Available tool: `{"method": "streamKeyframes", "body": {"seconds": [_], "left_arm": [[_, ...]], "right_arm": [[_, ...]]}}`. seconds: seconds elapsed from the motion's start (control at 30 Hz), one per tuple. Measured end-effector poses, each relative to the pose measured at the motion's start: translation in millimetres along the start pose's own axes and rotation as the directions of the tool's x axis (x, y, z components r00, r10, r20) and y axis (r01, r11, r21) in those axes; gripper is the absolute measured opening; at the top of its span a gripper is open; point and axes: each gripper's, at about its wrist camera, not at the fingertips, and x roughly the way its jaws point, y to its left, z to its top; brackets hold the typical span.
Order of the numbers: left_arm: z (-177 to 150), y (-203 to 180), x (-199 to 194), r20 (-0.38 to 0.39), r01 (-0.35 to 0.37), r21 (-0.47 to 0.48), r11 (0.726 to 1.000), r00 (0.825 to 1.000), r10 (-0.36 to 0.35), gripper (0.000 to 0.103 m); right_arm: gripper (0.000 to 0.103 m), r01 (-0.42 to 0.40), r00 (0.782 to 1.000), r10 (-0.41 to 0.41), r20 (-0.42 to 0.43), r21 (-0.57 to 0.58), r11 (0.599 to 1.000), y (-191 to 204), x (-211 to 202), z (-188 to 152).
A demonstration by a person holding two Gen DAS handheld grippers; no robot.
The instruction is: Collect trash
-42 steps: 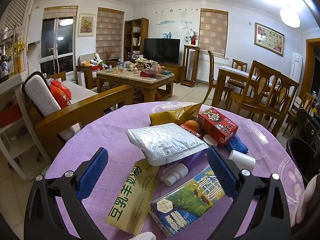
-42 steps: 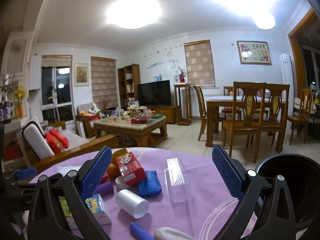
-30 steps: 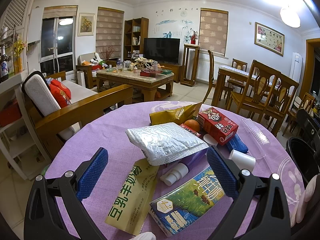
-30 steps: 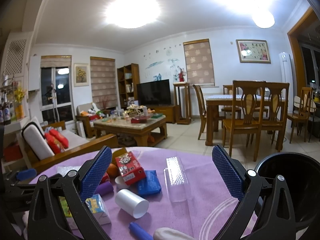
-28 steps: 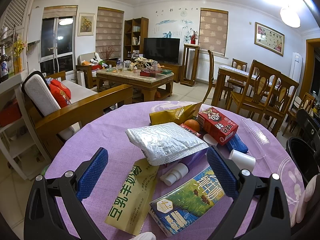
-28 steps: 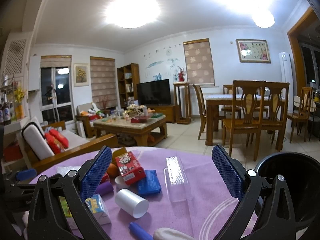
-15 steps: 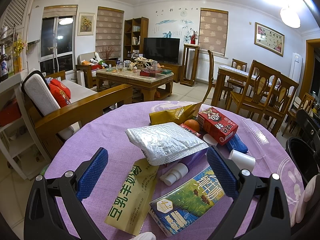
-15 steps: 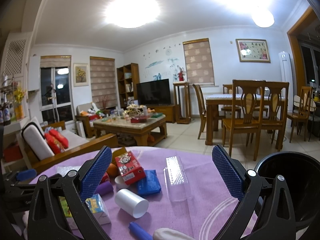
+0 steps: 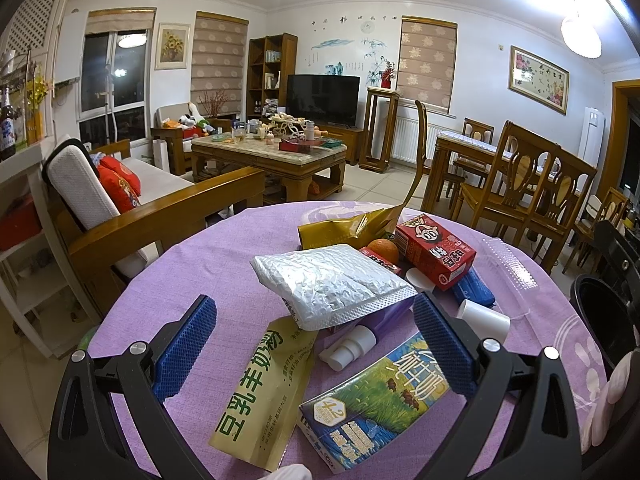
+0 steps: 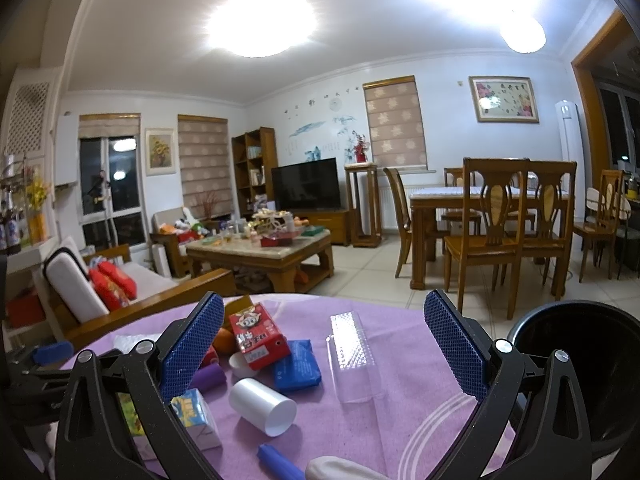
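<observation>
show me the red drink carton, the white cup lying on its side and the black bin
red drink carton (image 9: pixel 436 252), left wrist view, on its top printed face
white cup (image 10: pixel 260 404), right wrist view, on its side wall
black bin (image 10: pixel 576 364), right wrist view, on its dark inner wall

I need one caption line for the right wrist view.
Open right gripper above a purple table with trash, bin at right.

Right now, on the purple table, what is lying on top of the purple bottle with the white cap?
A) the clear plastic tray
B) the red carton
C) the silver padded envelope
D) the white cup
C: in the left view the silver padded envelope covers the upper part of the purple bottle, whose white cap pokes out below it; the red carton, clear tray and white cup sit farther right.
</observation>
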Motion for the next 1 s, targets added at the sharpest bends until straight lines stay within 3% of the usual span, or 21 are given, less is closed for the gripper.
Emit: {"method": "streamKeyframes", "body": {"seconds": [0.17, 0.27, 0.33, 0.4, 0.47, 0.5, 0.53, 0.6, 0.67, 0.73, 0.87, 1.0], "left_arm": [[-4, 2, -2, 0.018, 0.028, -0.041, 0.999, 0.999, -0.027, 0.098], [-1, 32, -2, 0.063, 0.095, -0.148, 0.984, 0.994, -0.086, 0.098], [-2, 52, 6, 0.028, 0.147, -0.228, 0.962, 0.989, -0.145, 0.098], [-1, 71, 15, -0.007, 0.242, -0.3, 0.923, 0.967, -0.255, 0.098], [4, 74, 23, -0.071, 0.273, -0.283, 0.92, 0.95, -0.304, 0.098], [10, 74, 28, -0.1, 0.31, -0.282, 0.908, 0.932, -0.35, 0.098], [12, 73, 34, -0.139, 0.316, -0.258, 0.913, 0.923, -0.359, 0.098], [17, 74, 47, -0.211, 0.34, -0.3, 0.891, 0.887, -0.41, 0.098], [23, 74, 67, -0.313, 0.343, -0.349, 0.872, 0.835, -0.453, 0.098], [29, 72, 84, -0.36, 0.317, -0.336, 0.887, 0.827, -0.432, 0.098], [33, 56, 104, -0.381, 0.289, -0.281, 0.915, 0.842, -0.383, 0.098], [31, 55, 115, -0.397, 0.312, -0.337, 0.889, 0.809, -0.434, 0.098]], "right_arm": [[0.098, -0.002, 1.0, 0.002, -0.008, 0.006, 1.0, 0, 1, 0], [0.098, -0.052, 0.997, 0.055, -0.054, 0.071, 0.996, -10, 8, -2], [0.098, -0.087, 0.986, 0.107, -0.125, 0.152, 0.985, -24, 12, -5], [0.098, -0.17, 0.952, 0.217, -0.217, 0.216, 0.961, -37, 13, -7], [0.098, -0.224, 0.908, 0.278, -0.315, 0.196, 0.955, -37, 12, -10], [0.098, -0.24, 0.888, 0.279, -0.366, 0.149, 0.959, -32, 10, -13], [0.098, -0.244, 0.877, 0.266, -0.4, 0.107, 0.964, -27, 8, -16], [0.098, -0.245, 0.867, 0.225, -0.445, 0.013, 0.969, -16, 3, -25], [0.098, -0.268, 0.86, 0.234, -0.454, -0.01, 0.963, -11, -4, -32], [0.098, -0.304, 0.841, 0.271, -0.468, 0.005, 0.953, -3, -10, -39], [0.098, -0.325, 0.831, 0.285, -0.478, 0.0, 0.946, 3, -20, -45], [0.095, -0.347, 0.807, 0.296, -0.511, -0.003, 0.938, 10, -20, -50]]}}
